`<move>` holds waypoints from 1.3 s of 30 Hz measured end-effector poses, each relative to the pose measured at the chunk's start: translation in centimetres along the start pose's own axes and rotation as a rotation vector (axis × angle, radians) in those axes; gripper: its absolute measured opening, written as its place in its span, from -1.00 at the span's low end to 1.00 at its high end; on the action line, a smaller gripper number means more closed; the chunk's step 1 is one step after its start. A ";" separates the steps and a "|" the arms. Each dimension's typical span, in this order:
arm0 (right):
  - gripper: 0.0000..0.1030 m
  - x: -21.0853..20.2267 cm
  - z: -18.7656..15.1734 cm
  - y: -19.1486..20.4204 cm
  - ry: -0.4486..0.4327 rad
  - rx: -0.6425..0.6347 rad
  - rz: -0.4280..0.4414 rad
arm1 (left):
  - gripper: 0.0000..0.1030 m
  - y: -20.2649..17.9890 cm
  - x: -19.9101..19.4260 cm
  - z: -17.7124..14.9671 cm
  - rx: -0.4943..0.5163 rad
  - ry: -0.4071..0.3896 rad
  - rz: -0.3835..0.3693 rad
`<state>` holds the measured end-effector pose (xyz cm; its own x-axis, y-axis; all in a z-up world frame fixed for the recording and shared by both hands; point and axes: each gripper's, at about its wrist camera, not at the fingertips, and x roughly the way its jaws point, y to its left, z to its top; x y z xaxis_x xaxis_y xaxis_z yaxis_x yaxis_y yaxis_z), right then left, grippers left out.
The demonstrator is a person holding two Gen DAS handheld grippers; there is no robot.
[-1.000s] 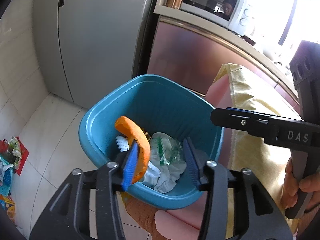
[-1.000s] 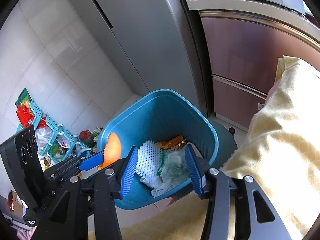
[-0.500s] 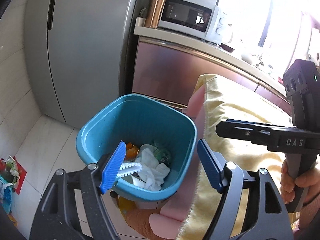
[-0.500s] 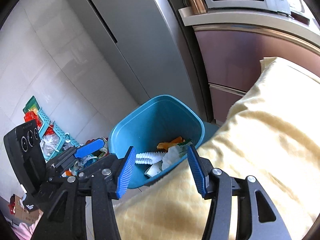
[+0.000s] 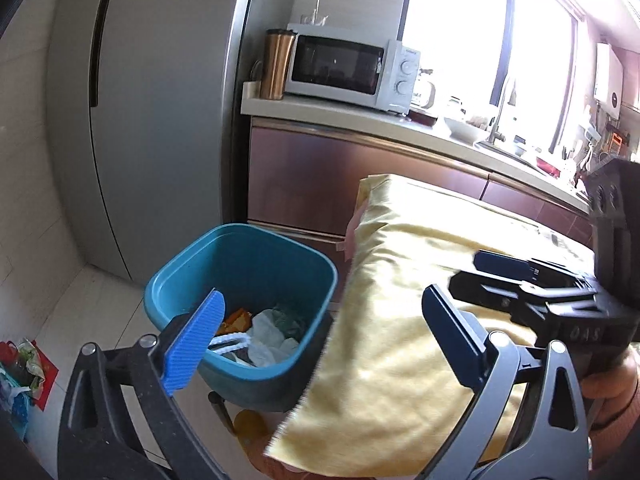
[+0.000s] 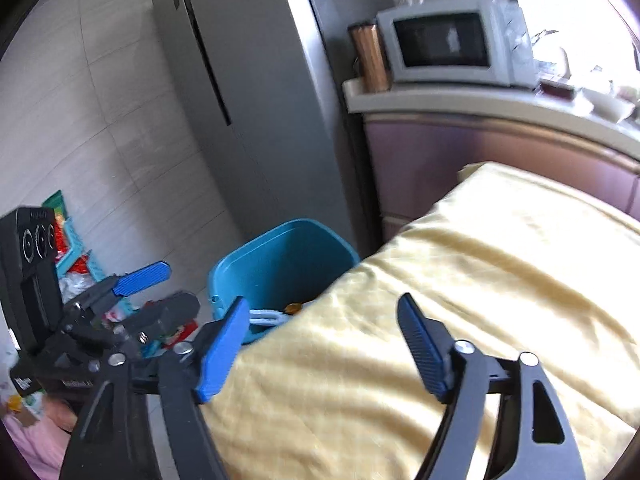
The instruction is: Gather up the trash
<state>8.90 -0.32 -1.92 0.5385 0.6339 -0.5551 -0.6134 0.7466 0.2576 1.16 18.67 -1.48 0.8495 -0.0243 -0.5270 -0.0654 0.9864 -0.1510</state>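
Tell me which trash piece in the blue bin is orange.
The small orange scrap at the left of the pile in the blue plastic bin. The crumpled white tissue, greenish wrapper and white ridged foam strip beside it are not orange.

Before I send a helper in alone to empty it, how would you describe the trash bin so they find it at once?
Start at the tall grey fridge. On the floor by its right edge, in front of the brown counter cabinet, stands the trash bin. It is the only teal, open-topped plastic tub there, holding white tissue and orange scraps, beside the yellow cloth.
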 end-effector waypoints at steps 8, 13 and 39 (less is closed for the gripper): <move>0.85 -6.6 -3.2 -0.8 -0.169 -0.024 -0.193 | 0.89 -3.9 -2.5 -0.8 0.030 -0.087 0.011; 0.87 -9.8 -5.0 -2.0 -0.251 -0.008 -0.299 | 0.89 -6.9 -3.9 -1.3 0.079 -0.153 -0.005; 0.87 -17.3 -9.4 -4.1 -0.396 0.061 -0.487 | 0.89 -13.0 -5.0 -3.0 0.170 -0.263 -0.042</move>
<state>-3.35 -16.22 -0.85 0.9280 0.2363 -0.2880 -0.2161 0.9712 0.1006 -3.79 5.46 0.64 0.9573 -0.0447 -0.2855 0.0424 0.9990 -0.0143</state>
